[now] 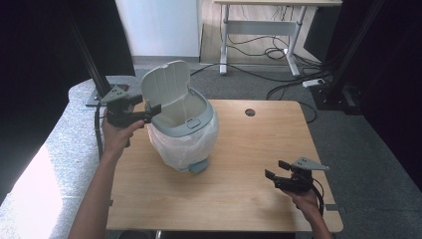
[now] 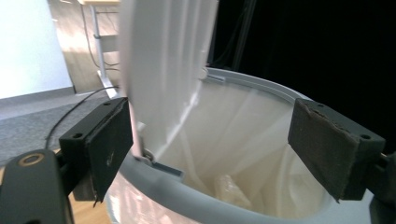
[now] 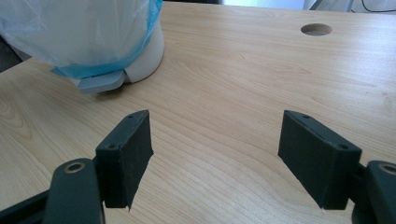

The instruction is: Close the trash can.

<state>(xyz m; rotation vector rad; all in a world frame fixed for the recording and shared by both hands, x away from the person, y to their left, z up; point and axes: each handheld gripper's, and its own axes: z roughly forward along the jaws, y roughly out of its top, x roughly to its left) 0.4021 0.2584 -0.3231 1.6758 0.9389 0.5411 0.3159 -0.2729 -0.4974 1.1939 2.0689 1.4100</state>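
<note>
A small pedal bin [image 1: 191, 124] with a grey-green rim stands left of the table's middle, and a white bag liner [image 1: 166, 144] is folded over its outside. Its lid [image 1: 166, 84] stands raised. My left gripper [image 1: 152, 113] is at the bin's left side by the lid's lower edge. In the left gripper view my left gripper [image 2: 212, 140] is open, its jaws spanning the rim [image 2: 187, 196], and the lid [image 2: 159, 56] rises just beside the left pad [image 2: 109, 140]. My right gripper [image 1: 275, 169] hovers open over bare wood at the front right. Between the jaws of my right gripper [image 3: 215, 154] there is nothing.
The bin's pedal [image 3: 100, 83] points toward the table's front. A round cable hole [image 1: 250, 112] sits near the far edge of the wooden table [image 1: 239, 199]. Behind the table are a desk frame [image 1: 261, 27], floor cables and black stands on both sides.
</note>
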